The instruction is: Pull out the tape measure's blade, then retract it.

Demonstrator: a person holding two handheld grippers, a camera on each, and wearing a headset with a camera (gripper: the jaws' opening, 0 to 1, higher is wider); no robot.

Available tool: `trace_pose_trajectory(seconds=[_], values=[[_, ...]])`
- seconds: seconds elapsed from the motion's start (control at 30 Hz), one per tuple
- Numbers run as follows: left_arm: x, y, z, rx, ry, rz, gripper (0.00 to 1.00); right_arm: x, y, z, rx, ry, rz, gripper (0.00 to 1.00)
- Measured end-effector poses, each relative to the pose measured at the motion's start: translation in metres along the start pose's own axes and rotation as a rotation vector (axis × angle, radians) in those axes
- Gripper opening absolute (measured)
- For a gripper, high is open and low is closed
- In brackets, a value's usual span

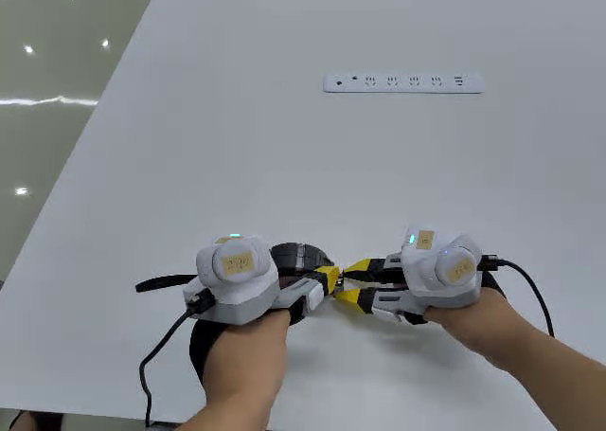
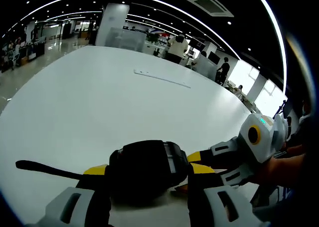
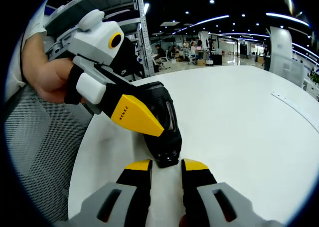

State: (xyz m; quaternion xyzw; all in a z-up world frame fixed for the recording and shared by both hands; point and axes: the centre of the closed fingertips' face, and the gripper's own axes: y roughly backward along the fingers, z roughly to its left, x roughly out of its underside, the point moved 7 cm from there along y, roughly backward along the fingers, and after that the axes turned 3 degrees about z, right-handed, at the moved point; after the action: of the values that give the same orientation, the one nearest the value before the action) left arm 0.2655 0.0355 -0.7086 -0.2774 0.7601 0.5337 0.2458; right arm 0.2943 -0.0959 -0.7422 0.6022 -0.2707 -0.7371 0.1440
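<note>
Left gripper (image 2: 147,186) clamps the black tape measure (image 2: 144,167) over the white table (image 1: 284,147). Right gripper (image 3: 166,171), jaws narrowly apart, faces its blade mouth (image 3: 167,159); a shallow pinch there may slip, snapping the blade back.

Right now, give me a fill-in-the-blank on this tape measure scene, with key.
The left gripper is shut on the ____ tape measure.
The right gripper, at the tape measure's mouth, is ____, not shut.
A ____ power strip lies farther back on the table.
Missing: black; open; white.
</note>
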Motion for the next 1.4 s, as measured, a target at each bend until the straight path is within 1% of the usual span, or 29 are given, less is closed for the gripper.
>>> trace_pose_trajectory(seconds=[0.07, 0.27, 0.37, 0.43, 0.47, 0.57, 0.7, 0.93, 0.97, 1.03, 1.1, 1.13, 1.2, 1.27, 1.4], values=[[0.001, 0.000, 0.000, 0.005, -0.012, 0.001, 0.59, 0.001, 0.002, 0.001, 0.002, -0.009, 0.000, 0.23], [0.001, 0.001, 0.001, 0.011, -0.011, 0.002, 0.59, 0.000, 0.002, 0.001, 0.004, -0.012, -0.002, 0.28], [0.001, 0.003, 0.000, 0.022, -0.009, 0.004, 0.59, -0.003, 0.004, 0.002, 0.007, -0.014, -0.002, 0.28], [0.001, 0.004, 0.001, 0.020, -0.017, 0.003, 0.59, -0.004, 0.005, 0.002, 0.007, -0.015, -0.004, 0.28], [0.001, 0.005, 0.002, 0.010, -0.032, -0.003, 0.59, -0.005, 0.007, 0.002, 0.012, -0.017, -0.007, 0.28], [0.001, 0.006, 0.003, 0.018, -0.033, 0.000, 0.60, -0.006, 0.011, 0.003, 0.020, -0.017, -0.012, 0.27], [-0.001, 0.011, 0.006, 0.023, -0.053, -0.001, 0.60, -0.008, 0.018, 0.003, 0.035, -0.023, -0.018, 0.28], [-0.002, 0.012, 0.006, 0.027, -0.054, -0.003, 0.61, -0.008, 0.020, 0.004, 0.038, -0.025, -0.018, 0.30], [-0.002, 0.024, 0.014, 0.044, -0.104, 0.000, 0.61, -0.009, 0.031, 0.007, 0.063, -0.060, -0.021, 0.31], [-0.005, 0.029, 0.018, 0.053, -0.113, -0.010, 0.61, -0.010, 0.035, 0.011, 0.067, -0.063, -0.026, 0.31], [-0.006, 0.031, 0.019, 0.063, -0.122, -0.007, 0.61, -0.009, 0.036, 0.013, 0.065, -0.070, -0.026, 0.33], [-0.007, 0.033, 0.020, 0.078, -0.129, -0.007, 0.61, -0.008, 0.038, 0.015, 0.058, -0.088, -0.023, 0.34], [-0.008, 0.035, 0.023, 0.090, -0.139, -0.003, 0.61, -0.008, 0.040, 0.017, 0.062, -0.088, -0.020, 0.36], [-0.011, 0.040, 0.026, 0.102, -0.167, -0.002, 0.61, -0.009, 0.044, 0.019, 0.068, -0.100, -0.024, 0.37], [-0.012, 0.041, 0.027, 0.105, -0.174, -0.002, 0.62, -0.009, 0.046, 0.019, 0.071, -0.103, -0.026, 0.39]])
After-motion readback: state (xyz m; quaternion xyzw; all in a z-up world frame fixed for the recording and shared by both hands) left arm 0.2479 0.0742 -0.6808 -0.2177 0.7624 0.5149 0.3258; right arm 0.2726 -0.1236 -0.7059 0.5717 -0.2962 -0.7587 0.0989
